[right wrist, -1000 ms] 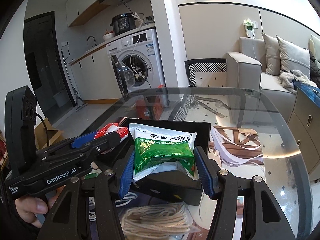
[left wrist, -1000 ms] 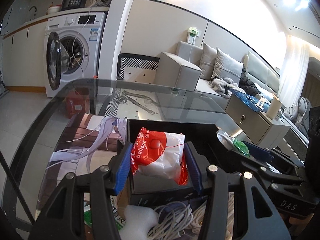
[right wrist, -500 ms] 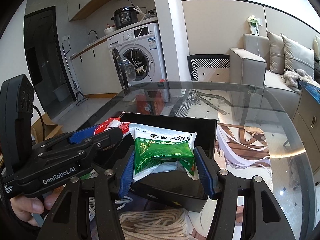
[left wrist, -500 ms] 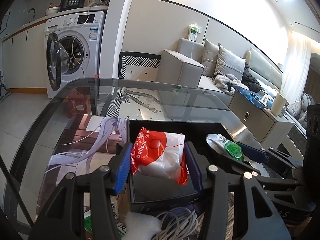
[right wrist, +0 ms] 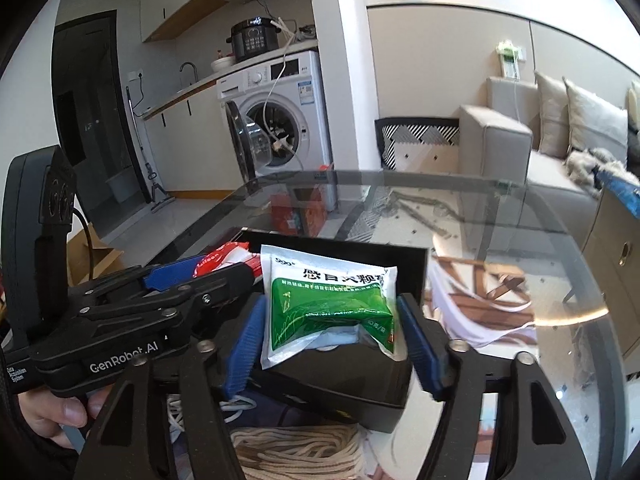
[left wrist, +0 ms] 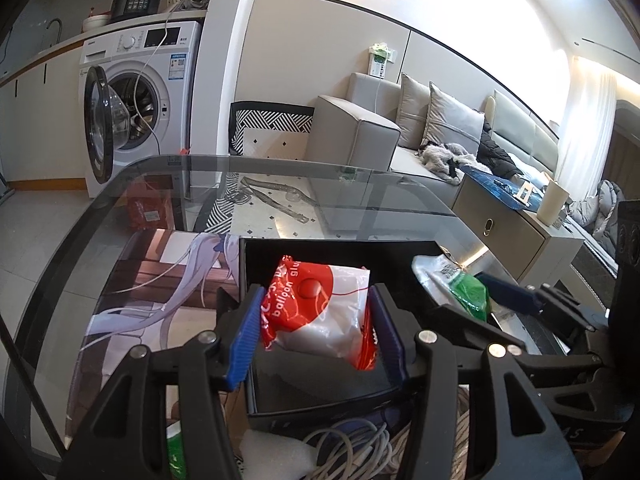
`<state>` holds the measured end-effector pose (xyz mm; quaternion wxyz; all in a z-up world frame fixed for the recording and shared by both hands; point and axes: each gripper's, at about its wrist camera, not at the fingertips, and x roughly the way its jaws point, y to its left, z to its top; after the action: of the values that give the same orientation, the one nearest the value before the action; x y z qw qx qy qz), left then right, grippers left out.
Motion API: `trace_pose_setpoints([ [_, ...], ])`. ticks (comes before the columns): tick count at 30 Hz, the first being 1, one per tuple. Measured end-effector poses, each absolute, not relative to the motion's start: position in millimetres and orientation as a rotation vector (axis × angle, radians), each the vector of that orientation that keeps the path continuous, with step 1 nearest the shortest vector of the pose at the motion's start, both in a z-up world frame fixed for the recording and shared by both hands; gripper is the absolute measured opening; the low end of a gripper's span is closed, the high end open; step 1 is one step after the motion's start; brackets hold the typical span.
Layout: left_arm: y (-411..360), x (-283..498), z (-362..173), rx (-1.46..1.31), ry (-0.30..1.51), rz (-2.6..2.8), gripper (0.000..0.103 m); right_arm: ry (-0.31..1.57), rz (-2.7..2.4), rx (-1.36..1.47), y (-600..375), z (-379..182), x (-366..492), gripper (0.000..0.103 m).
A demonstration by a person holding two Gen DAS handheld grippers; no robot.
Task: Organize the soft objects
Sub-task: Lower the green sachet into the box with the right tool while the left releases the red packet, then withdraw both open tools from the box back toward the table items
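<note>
Left wrist view
Left claw (left wrist: 314, 334): its blue pads were clamped on the red and white balloon packet (left wrist: 320, 312), one pad on each side of it.
Balloon packet: held up over the black box (left wrist: 320, 384), above its near half.
Black box: open-topped, on the glass worktop (left wrist: 280, 184) near the near edge, just right of a printed mat (left wrist: 160, 288).
Right claw (left wrist: 476, 300): reached in from the right, over the right part of the box, with the green and white sachet (left wrist: 460, 284) between its pads.
Near edge: white cable (left wrist: 360, 444) and a piece of white foam (left wrist: 276, 452) lay in front of the box.

Right wrist view
Right claw (right wrist: 332, 340): its jaws had just been opening; the pads stood apart, with a gap on both sides of the sachet (right wrist: 332, 300).
Sachet: lay tilted on the near rim of the box (right wrist: 360, 384), leaning in over the box.
Left claw (right wrist: 208, 276): came in from the left over the box's left part, the balloon packet (right wrist: 228, 258) in its pads.
Hand (right wrist: 56, 412): gripped the left claw's handle at the lower left.
Near edge: a coil of beige rope (right wrist: 296, 452) lay in front of the box, white cable (right wrist: 200, 412) to its left.
</note>
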<state>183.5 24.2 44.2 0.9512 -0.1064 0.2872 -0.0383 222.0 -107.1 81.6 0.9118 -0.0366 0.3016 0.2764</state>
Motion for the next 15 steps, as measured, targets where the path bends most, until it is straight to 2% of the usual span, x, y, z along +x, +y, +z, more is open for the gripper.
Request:
trace_pose_setpoints([
  [2,24,182,44,-0.213,0.581,-0.084,0.058,0.609,0.575,-0.071,-111,83,219,0.086],
  [5,22,179,45,-0.202,0.579,-0.095,0.068,0.602,0.56,-0.08,-113,87,212,0.088],
  [7,21,175,48,-0.194,0.577,-0.112,0.082,0.596,0.55,-0.071,-118,90,207,0.091],
  [9,20,168,53,-0.185,0.562,-0.12,0.093,0.576,0.53,-0.056,-125,95,199,0.101],
  [10,20,163,56,-0.179,0.553,-0.125,0.1,0.567,0.525,-0.044,-129,97,194,0.102],
  [11,20,158,59,-0.173,0.544,-0.127,0.103,0.565,0.524,-0.037,-134,99,188,0.102],
  [15,17,142,66,-0.134,0.523,-0.138,0.103,0.579,0.506,-0.038,-144,100,171,0.102],
])
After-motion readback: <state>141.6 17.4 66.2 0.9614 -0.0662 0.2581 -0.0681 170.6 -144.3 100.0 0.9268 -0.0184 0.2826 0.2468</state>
